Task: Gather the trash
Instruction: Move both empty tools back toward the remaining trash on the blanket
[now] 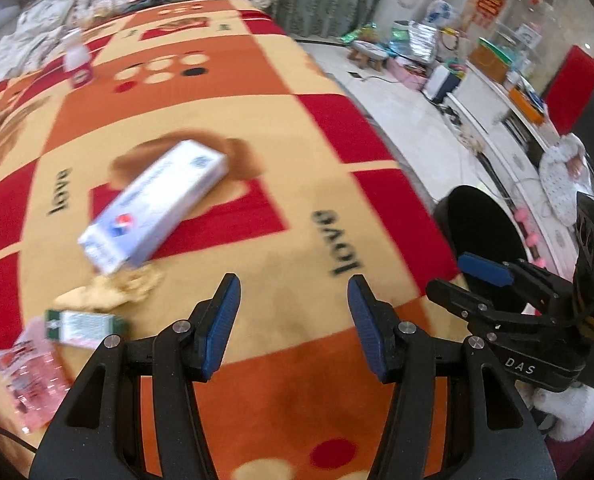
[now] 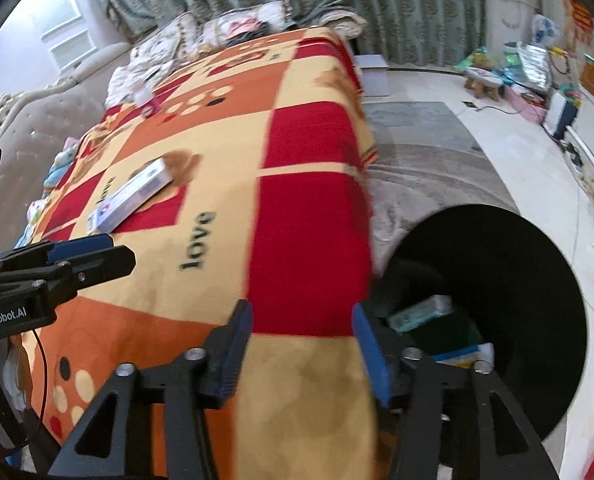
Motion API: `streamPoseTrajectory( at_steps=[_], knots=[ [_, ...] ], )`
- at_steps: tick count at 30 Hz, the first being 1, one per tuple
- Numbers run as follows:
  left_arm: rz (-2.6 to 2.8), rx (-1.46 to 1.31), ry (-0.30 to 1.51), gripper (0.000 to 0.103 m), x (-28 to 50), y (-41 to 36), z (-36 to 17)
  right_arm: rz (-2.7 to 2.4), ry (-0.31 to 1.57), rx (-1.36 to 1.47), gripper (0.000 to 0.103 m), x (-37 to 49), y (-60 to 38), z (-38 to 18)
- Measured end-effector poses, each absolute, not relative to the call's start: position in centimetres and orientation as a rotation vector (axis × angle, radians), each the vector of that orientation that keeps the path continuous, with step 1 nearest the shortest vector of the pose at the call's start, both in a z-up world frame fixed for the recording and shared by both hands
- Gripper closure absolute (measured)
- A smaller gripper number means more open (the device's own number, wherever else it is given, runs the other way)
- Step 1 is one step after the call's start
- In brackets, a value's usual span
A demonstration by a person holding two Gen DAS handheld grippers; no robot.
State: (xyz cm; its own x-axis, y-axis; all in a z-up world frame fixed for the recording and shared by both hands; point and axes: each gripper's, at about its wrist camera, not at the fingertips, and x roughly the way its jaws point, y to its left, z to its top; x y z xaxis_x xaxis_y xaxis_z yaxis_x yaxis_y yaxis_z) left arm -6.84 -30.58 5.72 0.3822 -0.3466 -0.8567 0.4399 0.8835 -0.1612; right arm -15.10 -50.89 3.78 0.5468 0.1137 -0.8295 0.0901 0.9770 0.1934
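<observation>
Covering the bed, a checked blanket lies under both half-open, empty jaws; the black bin stands right of the right gripper, a white carton ahead-left of the left gripper.

A long box lies mid-bed, wrappers nearer its left, a bin right of the bed holding what seem cartons.

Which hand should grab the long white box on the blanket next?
Left, probably. The left gripper is open, empty and faces the white box just ahead. The right gripper, also open, sits at the bed edge beside the black bin.
</observation>
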Motion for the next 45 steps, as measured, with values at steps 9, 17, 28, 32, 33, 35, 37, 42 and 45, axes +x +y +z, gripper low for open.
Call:
streamPoseTrajectory(
  at_steps=[9,17,28,32,33,35,37,42,45],
  knots=[
    [-0.387,0.067,1.121,0.049,-7.7,-21.8,4.6,0.135,1.020,0.157,0.043,-12.7,-44.3,3.5],
    [-0.246,0.066,1.179,0.049,-6.3,-16.2,2.1,0.199,1.040,0.128,0.042,-11.0,-41.1,3.2],
    [-0.190,0.016,1.143,0.049,-0.9,-14.5,2.0,0.203,1.051,0.167,0.034,-5.5,-38.6,3.1],
    [-0.193,-0.049,1.138,0.049,-0.4,-13.4,3.0,0.184,1.036,0.178,0.032,-2.0,-36.9,3.6],
    [-0.194,-0.056,1.137,0.049,-0.4,-13.1,3.2,0.170,1.030,0.167,0.032,-0.9,-36.3,3.8],
    [-0.203,-0.066,1.134,0.049,-0.9,-12.8,3.8,0.144,1.013,0.127,0.031,0.8,-35.1,4.3],
    [-0.211,-0.074,1.133,0.049,-1.3,-12.7,4.3,0.125,0.997,0.060,0.030,2.6,-33.4,4.6],
    [-0.248,-0.082,1.139,0.049,-2.4,-13.0,5.0,0.056,1.014,-0.171,0.030,5.9,-29.9,3.2],
    [-0.266,-0.084,1.137,0.049,-2.7,-13.3,5.1,0.078,1.024,-0.231,0.029,5.6,-29.6,2.5]
  ],
)
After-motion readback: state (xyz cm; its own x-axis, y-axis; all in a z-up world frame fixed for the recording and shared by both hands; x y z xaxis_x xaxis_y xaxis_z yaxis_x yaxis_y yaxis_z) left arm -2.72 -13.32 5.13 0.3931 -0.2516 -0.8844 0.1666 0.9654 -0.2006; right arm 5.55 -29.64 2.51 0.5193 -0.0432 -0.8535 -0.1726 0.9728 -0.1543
